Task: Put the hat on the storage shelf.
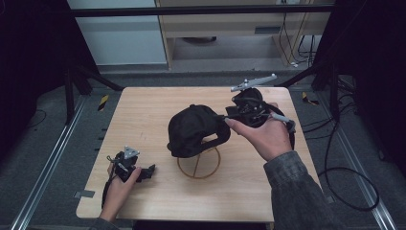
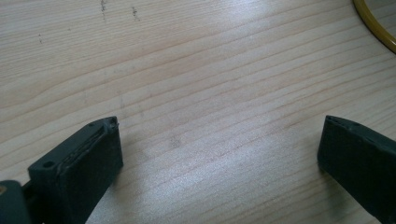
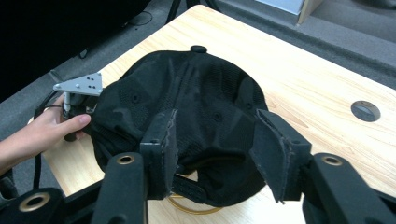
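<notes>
Cap: a black baseball cap (image 1: 196, 129) sits at the middle of the high view, perched on a yellow wire stand (image 1: 198, 165), crown up and to the left, open back strap down and to the right
Stand: its ring base lies on the bench (image 1: 143, 110) just below the cap; a short arc of the yellow ring shows at the upper right of the left gripper view
Right claw: the right claw (image 3: 212, 154) is at the cap's rear edge, right of centre in the high view; its jaws stand a moderate way apart, and in the right gripper view the cap's back fabric and strap lie between them; I cannot tell whether the pads press the cloth
Left claw: the left claw (image 1: 146, 172) rests low on the bench at the lower left of the high view, jaws spread wide, nothing but bare wood between them
Key relation: the cap lies straight ahead of the right claw, toward frame left in the high view; its front-to-back axis seems to run roughly along that claw's line of approach
Nearer hand: the right one, by far; the left is well apart from the cap, down and to the left
Judged next step: closing on the rear edge so as to lift the cap off the stand
</notes>
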A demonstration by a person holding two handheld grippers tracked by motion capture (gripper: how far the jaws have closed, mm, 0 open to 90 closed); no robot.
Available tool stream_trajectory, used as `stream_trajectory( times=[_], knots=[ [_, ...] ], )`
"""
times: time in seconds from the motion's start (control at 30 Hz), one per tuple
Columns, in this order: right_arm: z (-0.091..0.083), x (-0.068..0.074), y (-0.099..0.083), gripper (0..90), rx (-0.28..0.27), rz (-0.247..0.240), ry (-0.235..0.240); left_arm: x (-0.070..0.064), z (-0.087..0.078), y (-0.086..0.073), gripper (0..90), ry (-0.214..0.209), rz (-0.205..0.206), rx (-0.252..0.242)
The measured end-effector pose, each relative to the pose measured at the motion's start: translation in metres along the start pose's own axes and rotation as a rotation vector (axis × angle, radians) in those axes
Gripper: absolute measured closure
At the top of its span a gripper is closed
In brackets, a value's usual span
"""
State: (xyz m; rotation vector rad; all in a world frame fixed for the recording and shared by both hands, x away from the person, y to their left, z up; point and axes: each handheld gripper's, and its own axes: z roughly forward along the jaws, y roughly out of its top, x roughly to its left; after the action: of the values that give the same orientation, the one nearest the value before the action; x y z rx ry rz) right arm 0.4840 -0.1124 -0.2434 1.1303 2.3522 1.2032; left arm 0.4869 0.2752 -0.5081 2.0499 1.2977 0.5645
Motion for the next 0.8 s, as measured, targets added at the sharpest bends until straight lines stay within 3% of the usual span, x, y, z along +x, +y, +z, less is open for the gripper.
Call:
stream_trajectory(
  times=[0.8],
  knots=[
    [-0.025,-0.027,-0.025,34.4,-0.050,0.063,-0.062,0.000,0.000,0.000,0.0,0.000,0.000,-0.001]
  ],
)
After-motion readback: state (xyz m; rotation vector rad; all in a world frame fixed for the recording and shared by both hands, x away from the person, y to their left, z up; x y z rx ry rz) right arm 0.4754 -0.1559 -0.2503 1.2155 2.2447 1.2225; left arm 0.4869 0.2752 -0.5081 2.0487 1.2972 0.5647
